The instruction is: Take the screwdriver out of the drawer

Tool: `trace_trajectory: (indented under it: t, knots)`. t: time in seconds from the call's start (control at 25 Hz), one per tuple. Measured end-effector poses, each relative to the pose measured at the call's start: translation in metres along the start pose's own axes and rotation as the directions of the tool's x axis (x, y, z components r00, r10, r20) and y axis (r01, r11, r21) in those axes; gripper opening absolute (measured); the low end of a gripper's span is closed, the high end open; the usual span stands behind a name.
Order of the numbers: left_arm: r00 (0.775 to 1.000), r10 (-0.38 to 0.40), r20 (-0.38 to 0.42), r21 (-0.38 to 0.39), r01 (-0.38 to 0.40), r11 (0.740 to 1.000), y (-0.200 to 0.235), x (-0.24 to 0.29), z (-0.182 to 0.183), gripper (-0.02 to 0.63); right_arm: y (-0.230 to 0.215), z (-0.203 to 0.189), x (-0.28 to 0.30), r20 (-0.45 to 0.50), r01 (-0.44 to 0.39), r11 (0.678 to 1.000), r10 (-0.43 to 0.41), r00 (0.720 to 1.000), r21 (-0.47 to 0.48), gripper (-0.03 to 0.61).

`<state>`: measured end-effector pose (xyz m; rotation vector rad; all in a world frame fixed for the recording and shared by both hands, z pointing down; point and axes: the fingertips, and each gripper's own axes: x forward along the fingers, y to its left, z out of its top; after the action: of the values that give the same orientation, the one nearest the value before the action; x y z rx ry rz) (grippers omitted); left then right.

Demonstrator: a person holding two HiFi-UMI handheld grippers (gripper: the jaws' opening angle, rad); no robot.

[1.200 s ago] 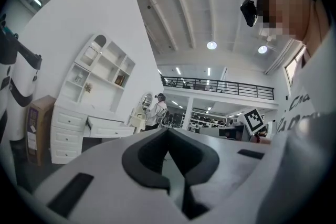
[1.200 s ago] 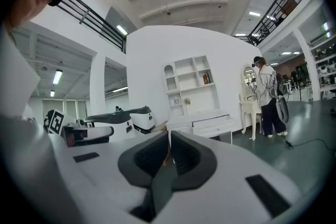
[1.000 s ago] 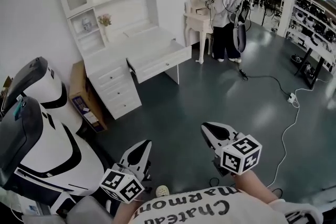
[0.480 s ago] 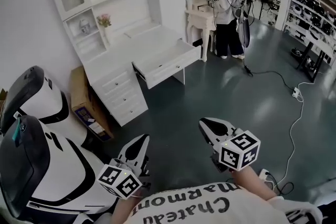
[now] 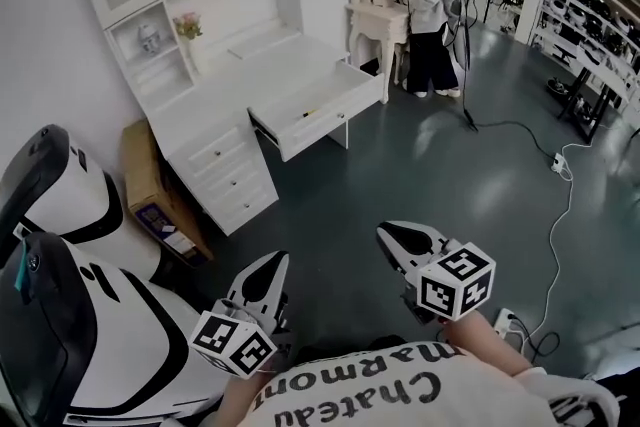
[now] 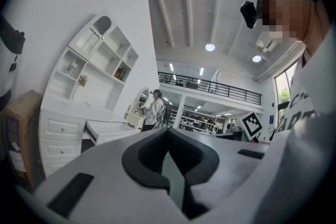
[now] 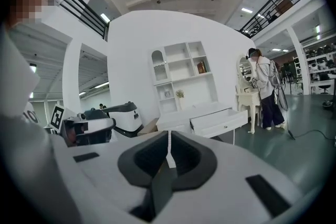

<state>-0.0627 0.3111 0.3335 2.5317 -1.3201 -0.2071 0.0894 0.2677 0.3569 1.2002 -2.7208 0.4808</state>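
Observation:
A white desk point(image 5: 240, 85) stands ahead with its top drawer point(image 5: 330, 122) pulled open. A small yellowish item point(image 5: 306, 113) lies inside, too small to tell as the screwdriver. My left gripper point(image 5: 270, 262) and right gripper point(image 5: 388, 234) are held side by side over the dark floor, well short of the desk. Both are shut with nothing in them. In the left gripper view the left gripper point(image 6: 169, 136) points at the drawer point(image 6: 107, 131). The right gripper point(image 7: 168, 140) sees the drawer point(image 7: 220, 122) right of centre.
A white and black machine point(image 5: 90, 315) fills the left foreground, with a cardboard box point(image 5: 150, 180) beside the desk's lower drawers. A person point(image 5: 430, 5) stands at a vanity table point(image 5: 380, 20) behind. A cable and power strip point(image 5: 560, 165) lie on the floor at right.
The desk and its open drawer have come closer and lower in the head view as both grippers travelled toward them together. Both stay shut.

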Motion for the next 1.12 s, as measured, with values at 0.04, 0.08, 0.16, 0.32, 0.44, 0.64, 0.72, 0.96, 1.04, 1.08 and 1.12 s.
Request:
trace_trajectory:
  t: [0.04,0.08,0.16,0.32,0.44,0.64,0.72,0.96,1.04,1.08,1.12]
  knots:
    - [1.0,0.002,-0.009,0.0,-0.002,1.0,0.004,0.0,-0.003,0.023,0.0,-0.002,0.004,-0.009,0.001,1.0,-0.001,1.0,0.003,0.035]
    - [1.0,0.007,-0.017,-0.001,-0.007,1.0,0.008,0.001,-0.006,0.023,-0.001,-0.004,0.009,-0.017,0.0,1.0,0.0,1.0,0.007,0.035]
    - [1.0,0.019,-0.025,-0.017,-0.019,1.0,0.017,0.002,-0.009,0.023,-0.001,-0.006,0.018,-0.034,-0.005,1.0,0.006,0.999,0.011,0.035]
    - [0.999,0.042,-0.021,-0.051,-0.043,0.998,0.039,0.007,-0.01,0.023,-0.007,-0.004,0.041,-0.045,-0.012,1.0,0.012,0.999,0.006,0.035]
    - [0.998,0.068,-0.018,-0.05,-0.069,0.996,0.059,0.015,-0.007,0.023,-0.016,0.0,0.063,-0.041,-0.019,1.0,0.02,0.999,0.01,0.035]
    - [0.996,0.093,-0.004,-0.041,-0.093,0.995,0.096,0.048,0.007,0.023,-0.042,0.018,0.11,-0.037,-0.043,0.999,0.043,0.998,-0.001,0.035]
    - [0.994,0.106,0.004,-0.038,-0.105,0.994,0.113,0.066,0.015,0.023,-0.057,0.026,0.133,-0.047,-0.054,0.999,0.053,0.997,-0.01,0.035]
    - [0.991,0.135,-0.003,-0.041,-0.135,0.99,0.156,0.128,0.035,0.023,-0.11,0.061,0.197,-0.07,-0.074,0.997,0.073,0.995,-0.017,0.035]
    - [0.989,0.146,0.002,-0.045,-0.146,0.988,0.171,0.147,0.041,0.023,-0.128,0.074,0.217,-0.068,-0.077,0.997,0.075,0.995,-0.021,0.035]
    - [0.989,0.151,0.005,-0.047,-0.15,0.988,0.178,0.156,0.044,0.023,-0.136,0.079,0.226,-0.067,-0.078,0.997,0.076,0.995,-0.022,0.035]
    - [0.988,0.154,0.01,-0.049,-0.153,0.987,0.184,0.164,0.046,0.023,-0.144,0.084,0.234,-0.067,-0.079,0.997,0.077,0.995,-0.023,0.035]
